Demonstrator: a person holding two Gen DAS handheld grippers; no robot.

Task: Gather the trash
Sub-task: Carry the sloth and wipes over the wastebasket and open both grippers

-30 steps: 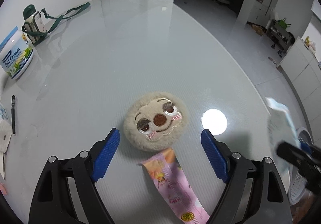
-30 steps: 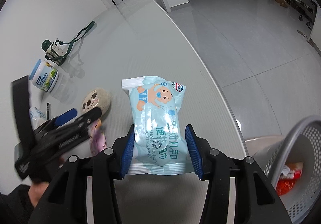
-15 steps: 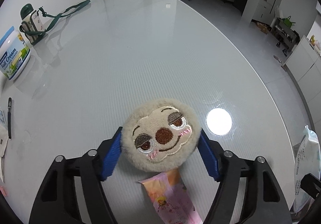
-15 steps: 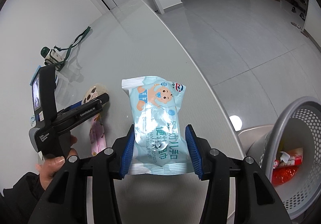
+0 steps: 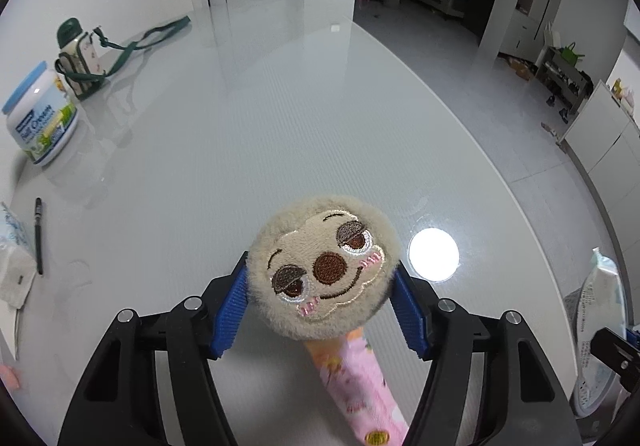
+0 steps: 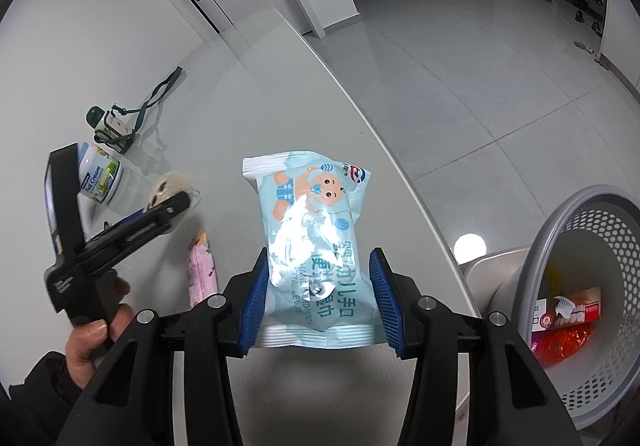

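A round beige plush sloth face [image 5: 324, 266] sits between the blue pads of my left gripper [image 5: 320, 278]. The jaws are closing and both pads press into its fur. Under it on the white table lies a pink snack wrapper [image 5: 356, 386]. My right gripper [image 6: 318, 298] is shut on a pale blue pack of baby wipes [image 6: 312, 230], held above the table near its right edge. A grey mesh basket [image 6: 560, 230] stands below that edge with red packaging inside. The right wrist view also shows the left gripper [image 6: 180, 206], the plush [image 6: 170, 184] and the wrapper [image 6: 202, 270].
At the far left of the table [image 5: 248, 118] stand a milk powder tub [image 5: 40, 118] and a bottle with a green strap [image 5: 78, 58]. A pen [image 5: 39, 234] and a tissue pack [image 5: 12, 254] lie at the left edge. A hand [image 6: 92, 330] grips the left tool.
My left gripper moved forward over the plush and its jaws closed onto it. My right gripper carried the wipes pack to the right, and more of the basket shows.
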